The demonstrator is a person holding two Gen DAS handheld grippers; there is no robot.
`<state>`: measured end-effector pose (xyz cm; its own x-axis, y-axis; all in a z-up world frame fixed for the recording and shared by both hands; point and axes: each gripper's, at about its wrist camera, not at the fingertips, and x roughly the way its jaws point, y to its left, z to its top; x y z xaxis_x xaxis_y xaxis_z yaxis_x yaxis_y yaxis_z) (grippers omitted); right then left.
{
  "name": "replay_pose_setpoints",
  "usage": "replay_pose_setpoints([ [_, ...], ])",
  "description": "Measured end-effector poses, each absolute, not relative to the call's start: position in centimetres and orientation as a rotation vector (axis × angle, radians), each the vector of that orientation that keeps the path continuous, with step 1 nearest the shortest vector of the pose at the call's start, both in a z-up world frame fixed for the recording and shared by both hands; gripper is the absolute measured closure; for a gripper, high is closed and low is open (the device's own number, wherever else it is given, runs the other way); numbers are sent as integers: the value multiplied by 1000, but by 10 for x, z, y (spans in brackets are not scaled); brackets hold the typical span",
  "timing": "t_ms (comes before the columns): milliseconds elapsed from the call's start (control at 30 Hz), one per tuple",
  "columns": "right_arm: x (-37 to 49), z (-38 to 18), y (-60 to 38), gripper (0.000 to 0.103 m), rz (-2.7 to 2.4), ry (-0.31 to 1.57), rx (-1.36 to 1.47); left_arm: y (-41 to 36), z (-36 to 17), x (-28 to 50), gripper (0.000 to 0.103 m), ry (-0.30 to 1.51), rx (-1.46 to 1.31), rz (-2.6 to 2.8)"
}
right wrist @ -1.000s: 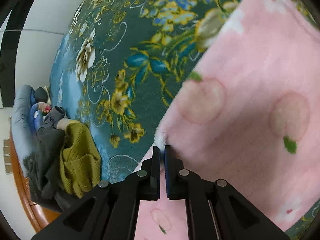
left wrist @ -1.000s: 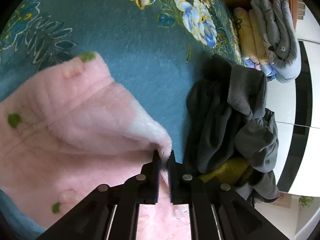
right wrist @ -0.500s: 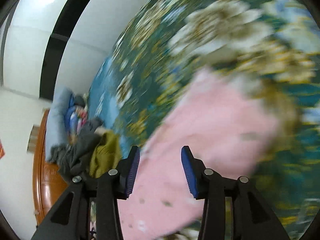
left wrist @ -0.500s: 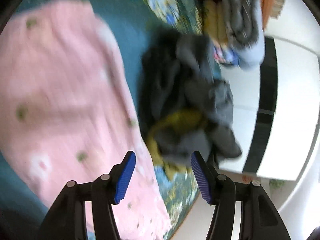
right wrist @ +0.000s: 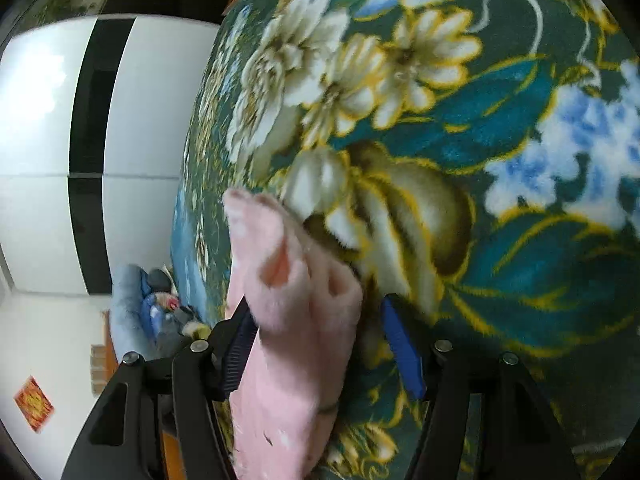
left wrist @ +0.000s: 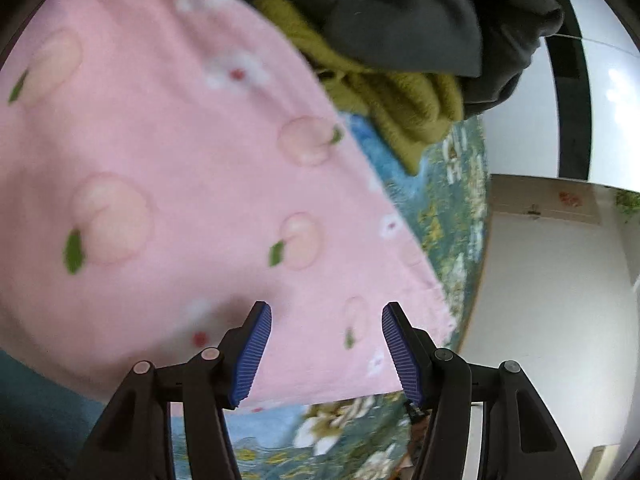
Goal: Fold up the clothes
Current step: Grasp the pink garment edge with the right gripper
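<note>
Now that both grippers have let go of the pink garment (left wrist: 168, 184), it lies spread flat on the floral blanket (right wrist: 500, 152), so one fold looks laid down and the next grab is not yet made. A second ago each pinched a corner; both sets of jaws have just been opening. The left gripper (left wrist: 326, 344) stands spread above the cloth's near edge, nothing pressed, angled down. The right gripper (right wrist: 316, 344) is spread too, a folded corner of the garment poking up between its fingers, loose as far as I can tell. Beyond, at the blanket's right edge, sits an unfolded heap: olive knit (left wrist: 384, 96) under grey clothes (left wrist: 412, 16).
</note>
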<state>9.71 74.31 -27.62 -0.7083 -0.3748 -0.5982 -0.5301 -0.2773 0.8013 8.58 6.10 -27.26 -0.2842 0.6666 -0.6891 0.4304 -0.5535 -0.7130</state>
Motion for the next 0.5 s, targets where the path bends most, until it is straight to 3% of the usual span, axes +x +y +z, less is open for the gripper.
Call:
replay_pose_setpoints([
  [100,92,-280,741,40,2143,1877,-1120,51,-271,87,41,-1418,-1721,1968],
  [200,85,-283,739,67,2138,1867,-1147,45,-267,89,41,-1407,-1717,2030],
  [233,83,-283,738,83,2134,1854,-1162,44,-267,90,41,-1400,-1727,2040],
  [500,78,-267,751,88,2148,1733,-1184,46,-282,95,41,-1345,-1860,2043],
])
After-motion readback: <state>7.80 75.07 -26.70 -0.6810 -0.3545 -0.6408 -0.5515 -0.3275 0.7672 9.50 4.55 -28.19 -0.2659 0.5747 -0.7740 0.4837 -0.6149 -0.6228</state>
